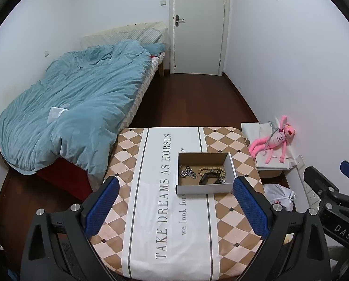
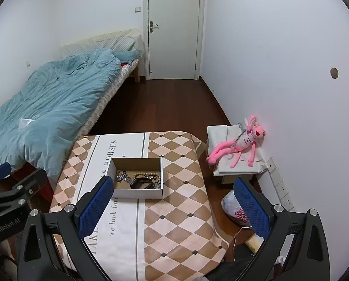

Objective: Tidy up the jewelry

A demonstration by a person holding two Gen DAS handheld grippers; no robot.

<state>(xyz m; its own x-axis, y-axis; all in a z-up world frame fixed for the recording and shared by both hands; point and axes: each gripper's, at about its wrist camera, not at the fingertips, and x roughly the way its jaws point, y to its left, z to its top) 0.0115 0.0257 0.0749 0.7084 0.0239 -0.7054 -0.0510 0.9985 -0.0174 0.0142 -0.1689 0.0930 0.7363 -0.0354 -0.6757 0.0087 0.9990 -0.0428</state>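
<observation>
A small white cardboard box sits on the table with the patterned cloth. Inside lie a silver chain, a wooden bead bracelet and a black piece. The box also shows in the right wrist view with the chain, beads and black piece. My left gripper is open and empty, held above the table in front of the box. My right gripper is open and empty, to the right of the box.
A bed with a blue duvet stands left of the table. A pink plush toy lies on a white box by the right wall. A plastic bag is on the wooden floor. A closed door is at the back.
</observation>
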